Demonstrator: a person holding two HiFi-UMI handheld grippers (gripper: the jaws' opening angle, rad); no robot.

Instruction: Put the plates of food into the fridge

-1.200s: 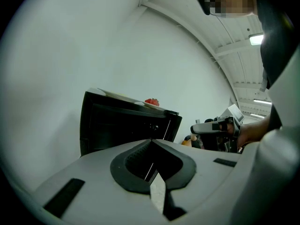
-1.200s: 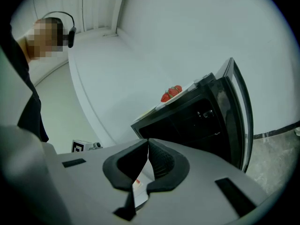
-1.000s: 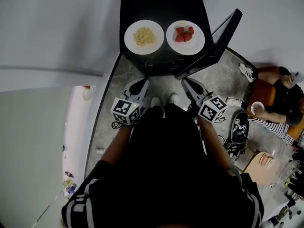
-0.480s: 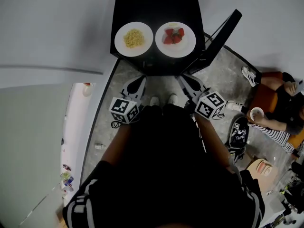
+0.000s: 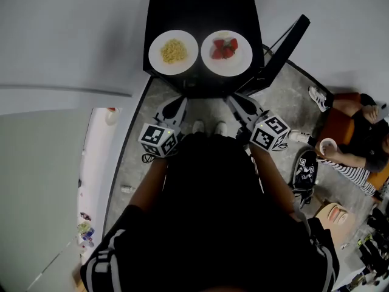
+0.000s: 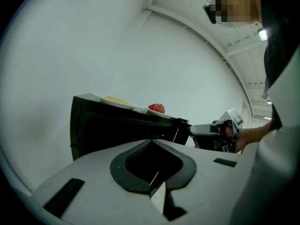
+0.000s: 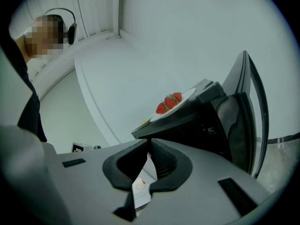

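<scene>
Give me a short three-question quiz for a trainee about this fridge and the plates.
1. True or false: the door of the fridge stands open.
2. Where is the strawberry plate? A) on a shelf inside B) on top of the fridge, right of the yellow-food plate in the head view C) on a table
3. Fill in: the left gripper and right gripper are both ____ and hold nothing.
Key: 1 true; 2 B; 3 shut.

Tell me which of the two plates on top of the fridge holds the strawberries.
The right-hand plate, next to the open fridge door; the left-hand plate holds yellow food instead.
</scene>
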